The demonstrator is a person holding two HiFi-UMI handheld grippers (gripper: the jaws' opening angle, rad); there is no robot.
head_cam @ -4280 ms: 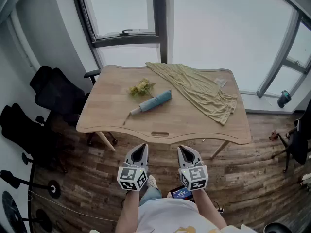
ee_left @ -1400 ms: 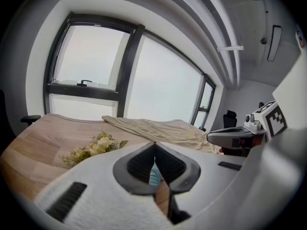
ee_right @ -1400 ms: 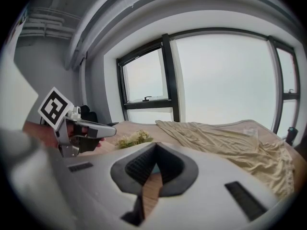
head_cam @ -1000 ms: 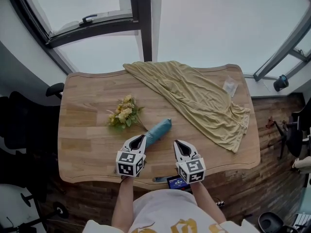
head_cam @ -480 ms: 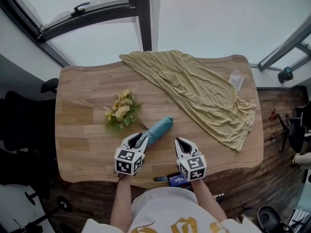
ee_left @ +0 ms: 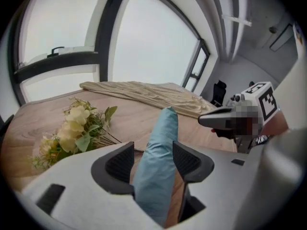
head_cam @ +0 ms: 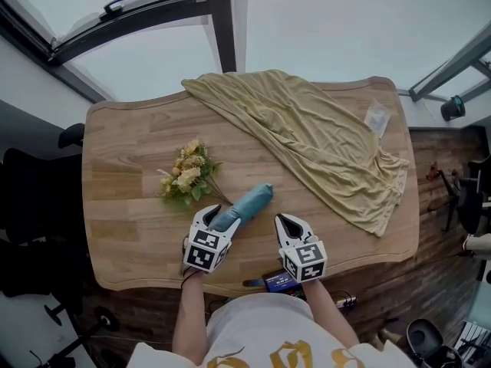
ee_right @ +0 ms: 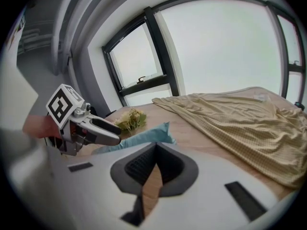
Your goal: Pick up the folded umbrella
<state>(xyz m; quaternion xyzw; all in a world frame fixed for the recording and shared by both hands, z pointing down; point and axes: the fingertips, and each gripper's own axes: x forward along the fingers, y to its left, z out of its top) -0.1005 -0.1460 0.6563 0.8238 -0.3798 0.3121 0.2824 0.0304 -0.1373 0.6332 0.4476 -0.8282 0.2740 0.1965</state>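
Both grippers dropped lower toward the wooden table [head_cam: 123, 175]. The left gripper [head_cam: 215, 215] is opening its jaws around the smooth teal cylinder-shaped folded umbrella [head_cam: 249, 202], and the right gripper [head_cam: 288, 225] is pinched closed, empty.

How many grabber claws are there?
2. The left gripper is at the table's near edge, jaws opening with the umbrella between them. The right gripper is just right of it, shut and empty.
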